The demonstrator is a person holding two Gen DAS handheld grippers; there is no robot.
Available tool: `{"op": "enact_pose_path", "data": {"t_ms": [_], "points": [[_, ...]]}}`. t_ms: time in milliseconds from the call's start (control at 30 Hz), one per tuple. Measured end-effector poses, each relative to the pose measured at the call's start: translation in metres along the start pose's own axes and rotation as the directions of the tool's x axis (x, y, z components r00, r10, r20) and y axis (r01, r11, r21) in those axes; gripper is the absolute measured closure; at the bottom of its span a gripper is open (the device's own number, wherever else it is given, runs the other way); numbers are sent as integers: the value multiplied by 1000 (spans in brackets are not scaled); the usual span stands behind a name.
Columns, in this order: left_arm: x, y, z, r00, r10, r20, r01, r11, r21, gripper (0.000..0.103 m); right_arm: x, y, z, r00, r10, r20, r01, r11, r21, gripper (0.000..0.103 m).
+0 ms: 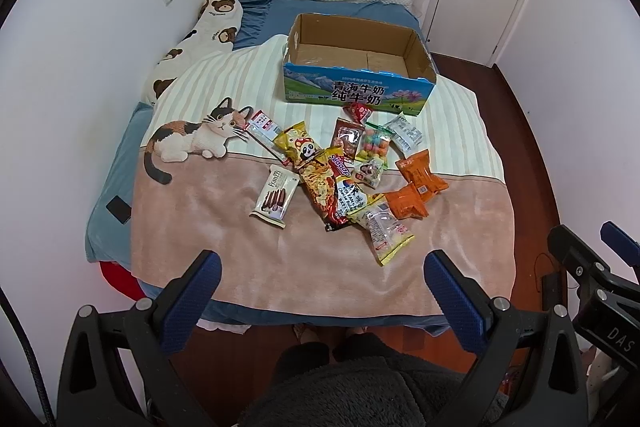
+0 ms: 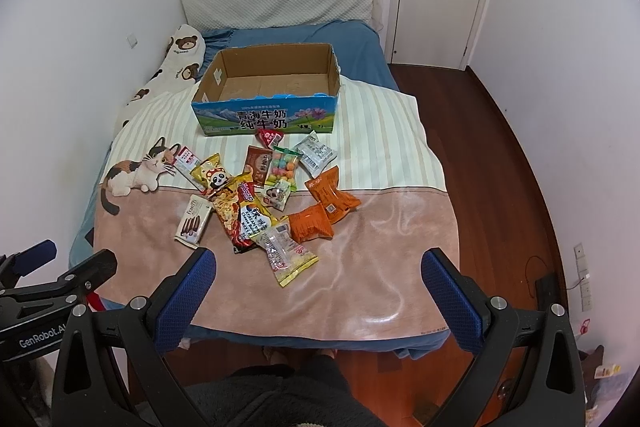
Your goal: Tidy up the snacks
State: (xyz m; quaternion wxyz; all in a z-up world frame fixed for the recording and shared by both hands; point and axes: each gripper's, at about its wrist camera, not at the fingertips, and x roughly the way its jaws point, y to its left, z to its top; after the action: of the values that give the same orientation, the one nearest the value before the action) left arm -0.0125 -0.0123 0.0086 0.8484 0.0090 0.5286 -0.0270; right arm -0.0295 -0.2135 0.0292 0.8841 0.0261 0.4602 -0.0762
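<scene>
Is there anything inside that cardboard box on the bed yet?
Empty. The cardboard box is open-topped and only its bare brown floor shows in both views; the snack packets all lie on the blanket in front of it.

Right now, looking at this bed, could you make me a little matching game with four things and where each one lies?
Things:
1. cardboard box
2. Franzzi biscuit pack
3. orange packets
4. small red packet

Places:
A. right side of the snack pile
B. just in front of the box
C. behind the snacks, toward the pillow
D. left edge of the pile, on the pink band

Pairs: 1-C, 2-D, 3-A, 4-B
</scene>
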Motion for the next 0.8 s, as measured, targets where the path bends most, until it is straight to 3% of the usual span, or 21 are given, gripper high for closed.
{"op": "enact_pose_path", "data": {"t_ms": [800], "points": [[-2,-5,-1,1000,1,8,-1,1000,-4,0,-7,1,4,1000,1,7,-1,1000,-1,0]]}}
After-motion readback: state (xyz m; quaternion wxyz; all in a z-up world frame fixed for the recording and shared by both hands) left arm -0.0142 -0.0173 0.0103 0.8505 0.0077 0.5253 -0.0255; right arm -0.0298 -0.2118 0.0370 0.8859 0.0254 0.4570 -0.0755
